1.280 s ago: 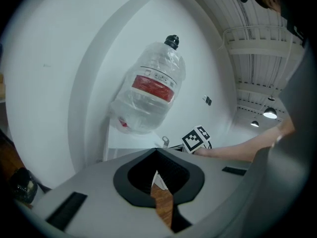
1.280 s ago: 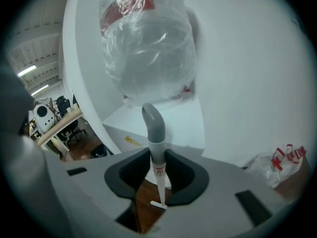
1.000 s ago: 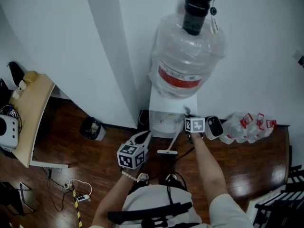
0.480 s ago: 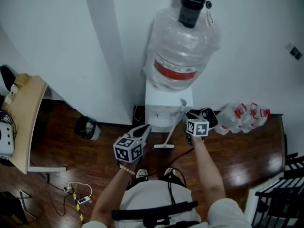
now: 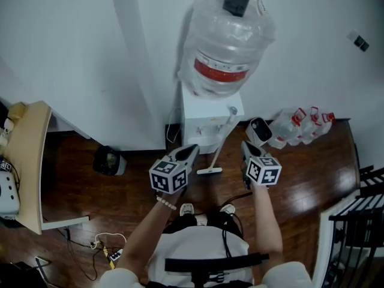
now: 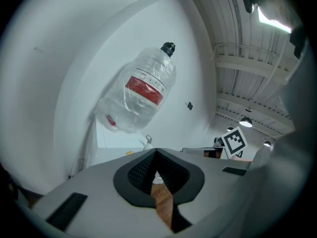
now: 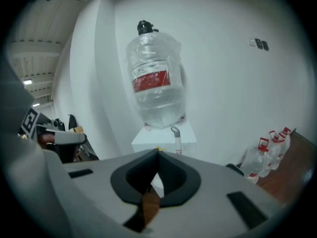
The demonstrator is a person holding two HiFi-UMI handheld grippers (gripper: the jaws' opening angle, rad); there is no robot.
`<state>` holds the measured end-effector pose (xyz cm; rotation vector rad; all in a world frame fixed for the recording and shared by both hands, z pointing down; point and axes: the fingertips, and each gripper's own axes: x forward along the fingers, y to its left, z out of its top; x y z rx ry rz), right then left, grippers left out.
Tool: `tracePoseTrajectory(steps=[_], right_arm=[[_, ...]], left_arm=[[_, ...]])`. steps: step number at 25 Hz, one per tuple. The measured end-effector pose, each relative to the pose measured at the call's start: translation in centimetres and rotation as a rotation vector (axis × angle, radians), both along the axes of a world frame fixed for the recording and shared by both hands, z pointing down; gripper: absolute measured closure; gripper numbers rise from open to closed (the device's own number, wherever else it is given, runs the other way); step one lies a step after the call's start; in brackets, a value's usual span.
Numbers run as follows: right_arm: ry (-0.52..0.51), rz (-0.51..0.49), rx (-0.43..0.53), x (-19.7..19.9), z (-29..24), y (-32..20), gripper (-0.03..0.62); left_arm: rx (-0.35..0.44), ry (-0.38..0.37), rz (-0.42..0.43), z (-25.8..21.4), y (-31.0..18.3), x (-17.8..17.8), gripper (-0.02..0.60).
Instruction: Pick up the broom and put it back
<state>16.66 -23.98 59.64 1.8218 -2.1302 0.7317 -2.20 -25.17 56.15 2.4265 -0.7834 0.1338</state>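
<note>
Broom [image 5: 219, 143]: stands leaning, handle top against the front of the water dispenser [image 5: 207, 117], head flat on the wood floor [image 5: 300, 179] just below it. Nothing is touching it.

Left gripper [image 5: 191, 151]: jaws together, nothing in them, held left of the handle and apart from it.

Right gripper [image 5: 245, 145]: jaws have just been closing and now meet with nothing between them. It sits right of the handle, also apart.

Judgement: the broom looks put back, so the step in hand is getting clear of it cleanly.

Notes for doing that well:
- Draw both grippers back toward the body, not across the handle. It leans on only 1 contact point up top, so a side knock could slide it off the dispenser's edge.
- Keep the 2 grippers at their present spacing, 1 on each side of the handle.
- Check the lean before leaving: head square to the floor, handle resting on the dispenser face rather than its corner.
- Mind the row of small bottles [image 5: 297, 128] on the floor to the right when swinging the right arm out.
- If the handle begins to slip, reopen the right gripper and take the handle high up.
</note>
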Motion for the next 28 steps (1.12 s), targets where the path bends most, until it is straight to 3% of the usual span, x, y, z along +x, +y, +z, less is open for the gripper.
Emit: tracePoseTrajectory(steps=[5,14,28], right_arm=[[-0.022,0.055,0.066,-0.6,-3.0,4.7,0.586],[-0.056,0.041,0.116,-0.9,-5.3,11.6,0.586],[-0.095,-0.049,0.171,1.2,-6.7,27.8,0.586]], left_arm=[[0.037,-0.001,0.023,-1.2,1.1,-0.2,0.588],[0.106,-0.034,0.026,-3.5,7.5,0.6,0.588],[0.131,-0.077,-0.082,-4.3,25.7,1.3,0.588]])
